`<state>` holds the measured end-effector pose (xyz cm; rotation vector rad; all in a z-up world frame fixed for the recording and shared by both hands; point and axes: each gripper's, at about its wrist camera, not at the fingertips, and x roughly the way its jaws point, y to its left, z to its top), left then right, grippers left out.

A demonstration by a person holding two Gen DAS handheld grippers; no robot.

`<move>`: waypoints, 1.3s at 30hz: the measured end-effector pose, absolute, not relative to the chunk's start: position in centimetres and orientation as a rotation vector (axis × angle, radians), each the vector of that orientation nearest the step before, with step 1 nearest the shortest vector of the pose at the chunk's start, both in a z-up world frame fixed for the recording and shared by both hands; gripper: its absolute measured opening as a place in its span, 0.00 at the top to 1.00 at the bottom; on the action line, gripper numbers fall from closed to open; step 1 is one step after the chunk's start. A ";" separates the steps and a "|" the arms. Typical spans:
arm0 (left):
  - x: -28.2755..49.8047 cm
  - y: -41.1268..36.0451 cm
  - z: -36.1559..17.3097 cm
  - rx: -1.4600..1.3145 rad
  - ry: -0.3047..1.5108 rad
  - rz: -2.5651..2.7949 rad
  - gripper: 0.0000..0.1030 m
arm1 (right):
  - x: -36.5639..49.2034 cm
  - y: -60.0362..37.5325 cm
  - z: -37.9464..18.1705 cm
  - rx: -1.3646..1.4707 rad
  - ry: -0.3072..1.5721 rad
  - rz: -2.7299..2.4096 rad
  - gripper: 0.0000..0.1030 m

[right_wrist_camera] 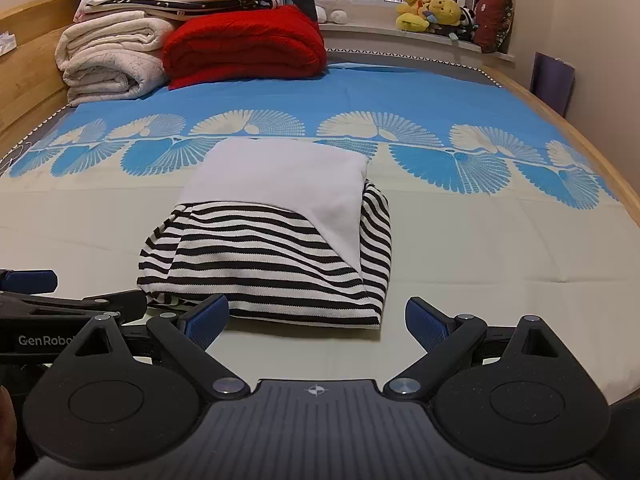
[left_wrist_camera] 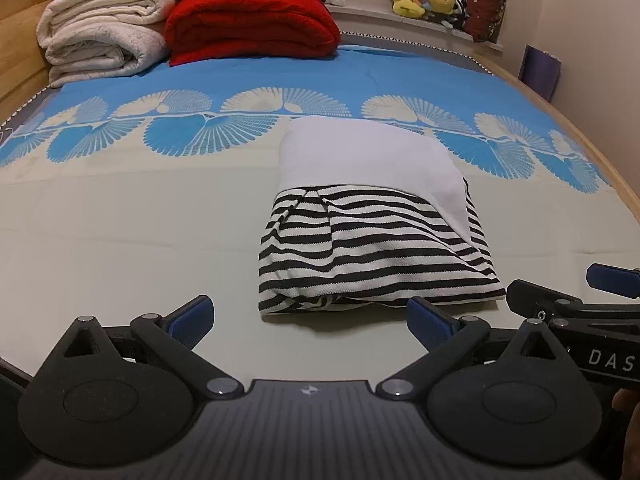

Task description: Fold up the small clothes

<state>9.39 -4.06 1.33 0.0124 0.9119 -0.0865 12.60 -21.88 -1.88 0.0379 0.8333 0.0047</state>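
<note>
Bed [left_wrist_camera: 120,216] with a folded garment [left_wrist_camera: 360,240] lying near its middle, on the pale part of the sheet just short of the blue fan-patterned band. The garment is a compact bundle, black-and-white striped cloth at the near end and plain white cloth over the far end. Its long axis runs roughly away from the cameras, toward the window sill; the striped folded edge faces the tongs and the white end points to the far side of the bed. In the right wrist view a striped flap bulges out along the bundle's right side from under the white layer.

Left tongs [left_wrist_camera: 310,322] stand wide open and empty, hovering just short of the near-left corner of the bundle. Right tongs [right_wrist_camera: 318,322] are likewise wide open and empty, in front of the near edge; neither pair touches the cloth.

Risks, as judged from this layout: the fold looks loose, so a pinch that takes only the top striped layer could peel the bundle open. A pad nudging the near edge could slide the whole bundle on the smooth sheet. The slanted white layer may slip off if the bundle is lifted from one corner. The two tongs sit close together, so they could knock each other

Red quilt [left_wrist_camera: 252,24] and white blankets [left_wrist_camera: 100,36] lie well apart at the far left
</note>
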 end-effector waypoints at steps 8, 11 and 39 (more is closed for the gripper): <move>9.5 -4.1 1.4 0.013 0.913 -0.088 0.01 | 12.5 -21.8 -1.8 0.026 0.827 0.003 0.08; 9.5 -4.1 1.4 0.014 0.912 -0.089 0.01 | 12.4 -21.8 -1.8 0.024 0.826 0.004 0.08; 9.4 -4.2 1.0 0.014 0.917 -0.090 0.01 | 12.5 -21.7 -1.8 0.028 0.831 0.003 0.08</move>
